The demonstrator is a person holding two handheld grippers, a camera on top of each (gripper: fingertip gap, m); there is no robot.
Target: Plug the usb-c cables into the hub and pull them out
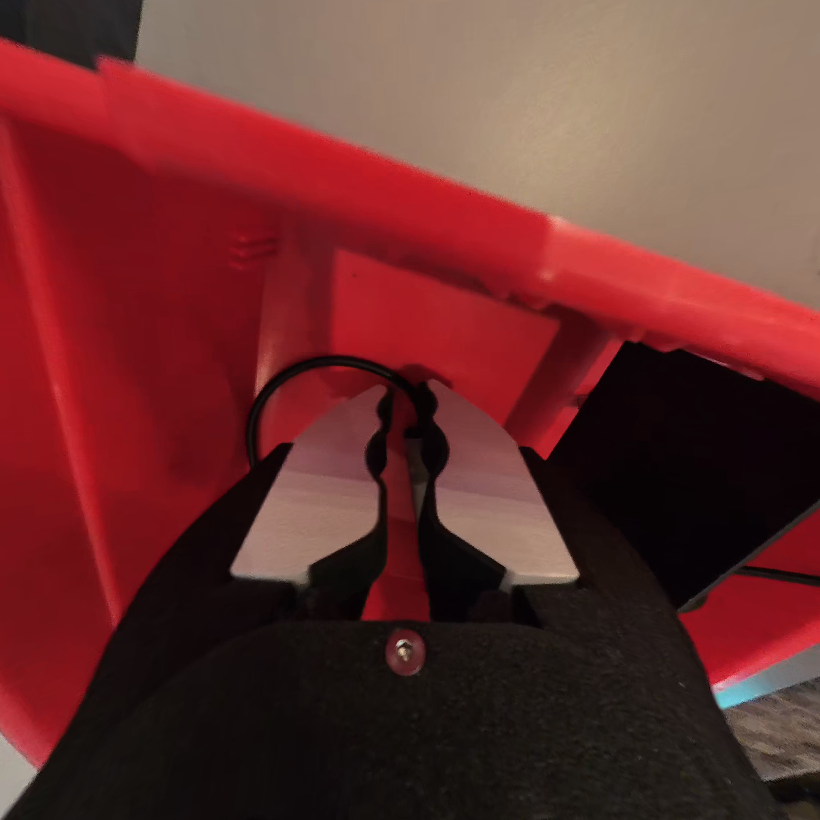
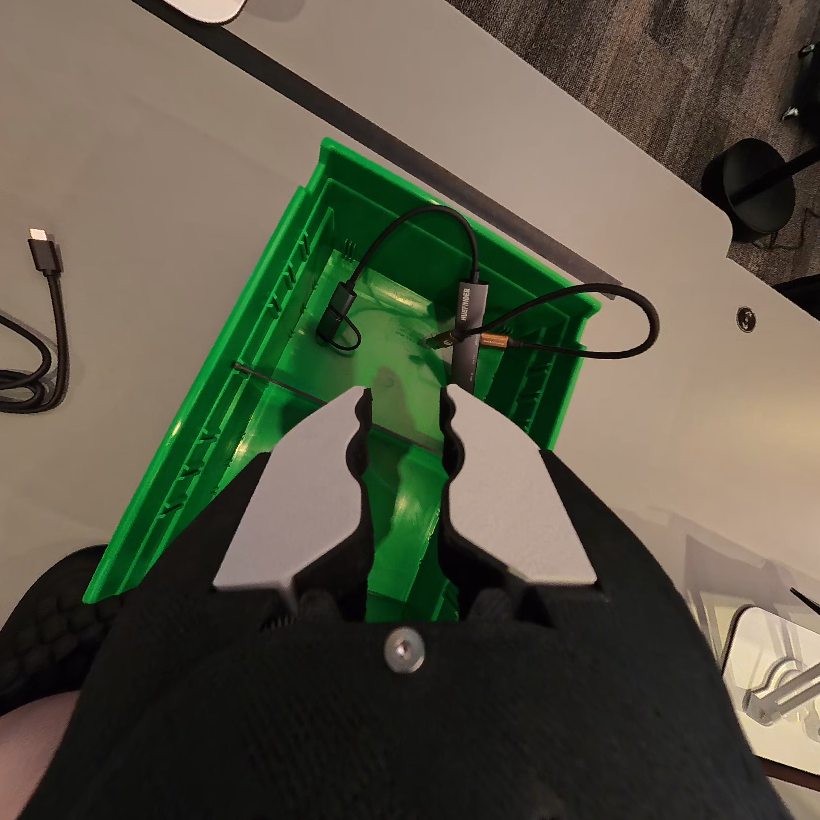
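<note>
Left gripper (image 1: 406, 426) deep in red bin (image 1: 177, 310), jaws nearly closed on thin black cable (image 1: 284, 377) at frame centre. Right gripper (image 2: 404, 390) empty, jaws parted, above green bin (image 2: 213, 399) — hub (image 2: 470, 328) centre-right, short cable (image 2: 639, 328) seemingly plugged in. Likely retrieval step — next, lifting the cable across to a free port.

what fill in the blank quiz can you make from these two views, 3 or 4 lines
1. The hub lies inside a bin coloured ____.
2. The right hand-held gripper hangs above that bin with its jaws ____.
3. The left hand-held gripper reaches into a bin coloured ____.
4. The left hand-held gripper is shut on a thin ____ cable.

Missing words: green; open; red; black
</note>
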